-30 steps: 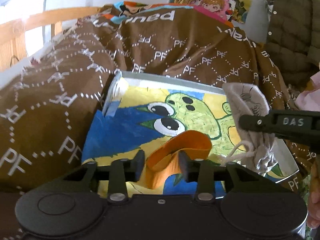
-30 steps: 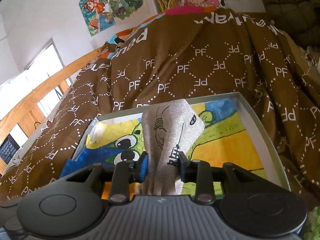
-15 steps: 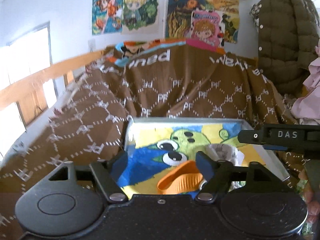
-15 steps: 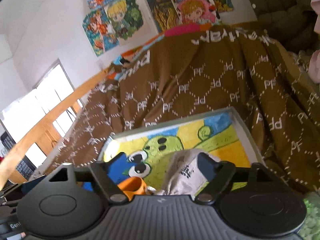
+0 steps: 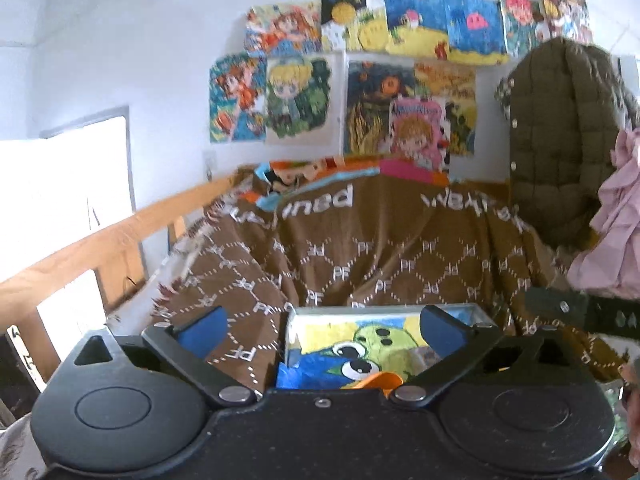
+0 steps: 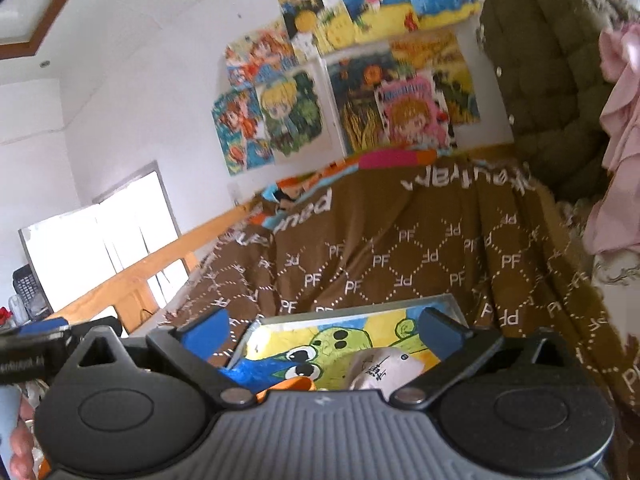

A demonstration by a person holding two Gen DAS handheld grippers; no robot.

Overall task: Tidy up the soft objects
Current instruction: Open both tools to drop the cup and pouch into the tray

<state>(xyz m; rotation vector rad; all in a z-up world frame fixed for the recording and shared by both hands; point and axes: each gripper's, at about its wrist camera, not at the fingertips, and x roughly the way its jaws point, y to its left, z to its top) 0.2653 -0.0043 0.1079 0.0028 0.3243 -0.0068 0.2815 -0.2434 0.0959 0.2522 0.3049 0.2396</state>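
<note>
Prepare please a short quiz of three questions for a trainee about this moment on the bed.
1. True or false: the jaws of the left gripper are shut on the orange soft band.
2. Which thing lies nearest to the grey printed cloth pouch? A) olive quilted jacket B) orange soft band C) pink garment
3. Fill the gap: both soft things lie in the shallow tray with the green cartoon picture, which rests on the brown ____ with white PF letters.

Key: 1 false, both grippers stand open, the right gripper too; 2 B; 3 blanket.
</note>
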